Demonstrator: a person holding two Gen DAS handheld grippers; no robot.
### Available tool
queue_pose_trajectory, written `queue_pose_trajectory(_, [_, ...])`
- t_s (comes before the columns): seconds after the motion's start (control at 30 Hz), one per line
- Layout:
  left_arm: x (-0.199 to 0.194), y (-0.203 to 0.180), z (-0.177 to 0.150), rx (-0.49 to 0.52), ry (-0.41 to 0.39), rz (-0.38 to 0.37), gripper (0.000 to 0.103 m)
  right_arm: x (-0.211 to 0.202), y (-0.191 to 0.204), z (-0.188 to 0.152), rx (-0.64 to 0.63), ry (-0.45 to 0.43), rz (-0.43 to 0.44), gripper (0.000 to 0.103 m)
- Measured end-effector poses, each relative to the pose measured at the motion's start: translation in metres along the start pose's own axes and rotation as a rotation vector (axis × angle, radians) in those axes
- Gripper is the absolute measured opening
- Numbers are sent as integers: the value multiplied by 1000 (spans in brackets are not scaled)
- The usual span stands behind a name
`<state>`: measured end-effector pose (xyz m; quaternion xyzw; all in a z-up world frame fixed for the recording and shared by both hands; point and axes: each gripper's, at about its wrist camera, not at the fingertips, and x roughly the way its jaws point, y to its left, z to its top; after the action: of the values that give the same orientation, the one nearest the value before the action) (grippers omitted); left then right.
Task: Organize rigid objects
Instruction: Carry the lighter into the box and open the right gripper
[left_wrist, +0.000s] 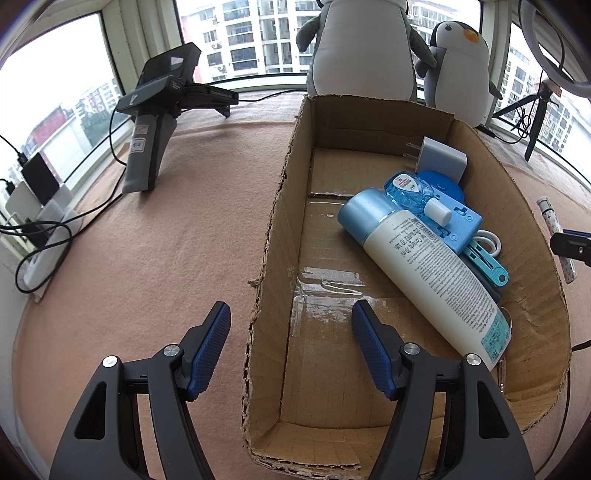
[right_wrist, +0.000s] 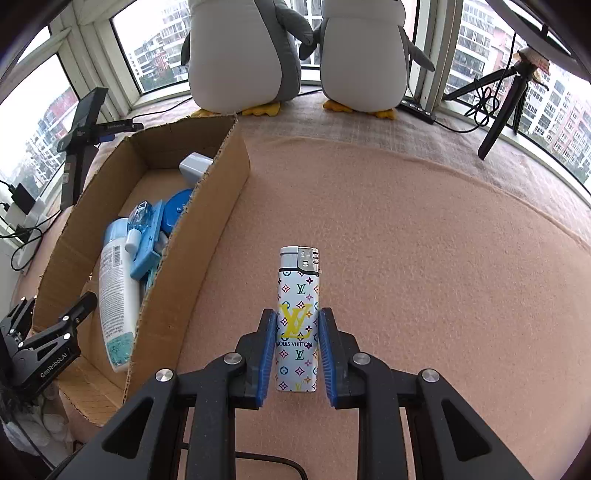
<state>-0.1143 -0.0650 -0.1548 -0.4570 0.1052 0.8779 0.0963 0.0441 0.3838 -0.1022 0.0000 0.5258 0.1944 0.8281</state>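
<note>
My right gripper (right_wrist: 297, 354) has its blue ribbed pads closed against the two long sides of a white lighter with a coloured monogram print and a chrome top (right_wrist: 298, 321). The lighter points away from me, over the pinkish-tan fleece cloth (right_wrist: 424, 240) that covers the table. I cannot tell whether it is lifted clear of the cloth or resting on it.

To its left stands the open brown cardboard box (left_wrist: 284, 206). Inside it I see a white tube bottle with a pale blue cap (left_wrist: 417, 266) lying diagonally. A small clear blue bottle with a white cap (left_wrist: 410, 194) rests on a blue plastic gadget (left_wrist: 461, 221), and a white plug-in charger (left_wrist: 441, 157) sits at the far end. I judge those as sorted already.

My left gripper (left_wrist: 291, 343) is wide open and holds nothing, with one finger outside the box's left wall and the other above its floor.

The lighter is the only loose item I can spot on the cloth, so I reckon the job is nearly done. What remains is carrying it over the box wall and letting go. Two plush penguins (right_wrist: 295, 51) sit by the window.
</note>
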Motion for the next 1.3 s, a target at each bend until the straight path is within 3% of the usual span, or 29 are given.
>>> queue_pose_trajectory(0.5, [0,0,0,1,0,-1,69,-35,58,47,-114,-127,77,21])
queue_pose_trajectory(0.8, [1,0,-1,-1,0,-3,69,-30,97,57,-171,-123,150,21])
queue_pose_trajectory(1.2, [1,0,-1,0,0,-4,69,-33,108,55,-202,-121,163,22])
queue_pose_trajectory(1.3, [1,0,-1,2,-1,-4,69,-37,110,55,-208,-129,161,33])
